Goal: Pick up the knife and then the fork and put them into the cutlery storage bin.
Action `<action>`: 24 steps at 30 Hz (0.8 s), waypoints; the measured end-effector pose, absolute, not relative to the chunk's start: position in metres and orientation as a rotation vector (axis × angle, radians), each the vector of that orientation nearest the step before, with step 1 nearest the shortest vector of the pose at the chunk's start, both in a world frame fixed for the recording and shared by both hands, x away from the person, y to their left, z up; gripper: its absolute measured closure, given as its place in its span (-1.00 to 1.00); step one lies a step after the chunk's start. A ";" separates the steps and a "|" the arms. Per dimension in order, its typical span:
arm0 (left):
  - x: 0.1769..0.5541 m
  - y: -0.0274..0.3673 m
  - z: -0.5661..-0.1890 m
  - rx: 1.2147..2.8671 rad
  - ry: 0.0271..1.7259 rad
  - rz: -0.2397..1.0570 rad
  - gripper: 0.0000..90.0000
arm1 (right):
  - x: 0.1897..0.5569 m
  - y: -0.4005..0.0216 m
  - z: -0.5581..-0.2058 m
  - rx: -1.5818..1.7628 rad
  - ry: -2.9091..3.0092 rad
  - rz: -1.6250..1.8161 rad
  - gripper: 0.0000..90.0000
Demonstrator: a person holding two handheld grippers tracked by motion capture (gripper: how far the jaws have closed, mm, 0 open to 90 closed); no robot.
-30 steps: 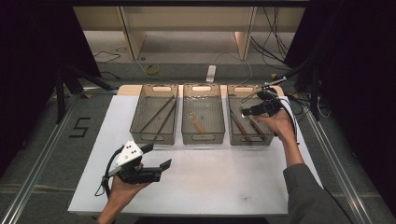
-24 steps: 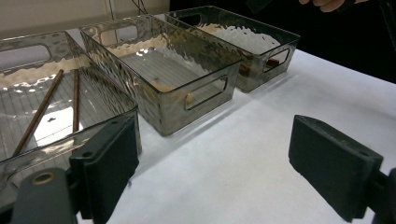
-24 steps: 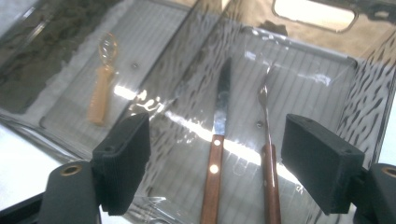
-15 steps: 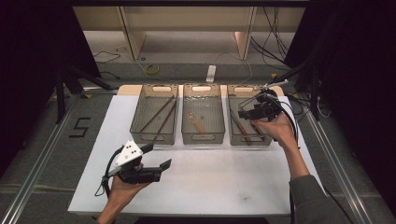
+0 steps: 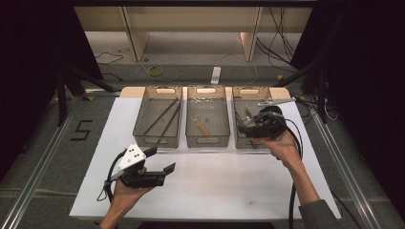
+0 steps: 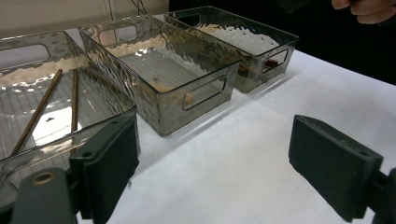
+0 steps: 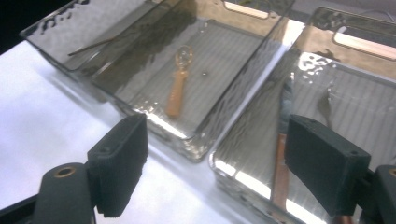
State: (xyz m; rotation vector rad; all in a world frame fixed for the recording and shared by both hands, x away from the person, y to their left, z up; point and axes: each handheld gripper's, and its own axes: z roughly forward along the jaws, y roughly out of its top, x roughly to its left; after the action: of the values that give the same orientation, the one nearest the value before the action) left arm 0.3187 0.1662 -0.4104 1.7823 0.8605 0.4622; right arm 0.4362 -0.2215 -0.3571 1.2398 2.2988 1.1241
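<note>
Three smoky clear bins stand in a row at the back of the white table (image 5: pixel 215 191). Two brown chopsticks (image 5: pixel 162 117) lie in the left bin (image 5: pixel 157 140), a wooden-handled spoon (image 5: pixel 203 126) in the middle bin (image 5: pixel 207 139), and a copper-handled knife and fork (image 7: pixel 280 168) in the right bin (image 5: pixel 267 93). My right gripper (image 5: pixel 241 127) hovers over the right bin's near left corner; its jaws have just been opening, with nothing between them (image 7: pixel 215 172). My left gripper (image 5: pixel 161 160) rests low over the table's front left, open and empty (image 6: pixel 210 172).
Bare white tabletop lies between the bins and the near edge. Cables trail from both grippers. Beyond the table are a shelf unit (image 5: pixel 191 28), floor cables and a power strip (image 5: pixel 216 75). Dark curtains flank both sides.
My right gripper has drawn back from the far part of the right bin toward its near edge, shifting slightly left. The left gripper has stayed put.
</note>
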 end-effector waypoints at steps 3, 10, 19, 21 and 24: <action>0.318 0.166 -0.410 1.782 0.859 0.463 -0.66 | 0.429 -0.220 -0.360 1.229 2.297 1.159 -0.50; 0.319 0.166 -0.411 1.783 0.866 0.462 -0.66 | 0.408 -0.216 -0.367 1.189 2.304 1.210 -0.50; 0.319 0.165 -0.410 1.787 0.861 0.459 -0.66 | 0.388 -0.220 -0.383 1.163 2.309 1.279 -0.50; 0.319 0.164 -0.410 1.783 0.861 0.454 -0.66 | 0.383 -0.224 -0.386 1.151 2.303 1.323 -0.49; 0.319 0.164 -0.411 1.779 0.861 0.444 -0.66 | 0.376 -0.229 -0.391 1.141 2.288 1.343 -0.49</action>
State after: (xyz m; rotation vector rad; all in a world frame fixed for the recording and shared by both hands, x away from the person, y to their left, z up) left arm 0.3193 0.1642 -0.4106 1.7790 0.8610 0.4444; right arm 0.3755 -0.2293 -0.3905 1.1408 2.2884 1.3425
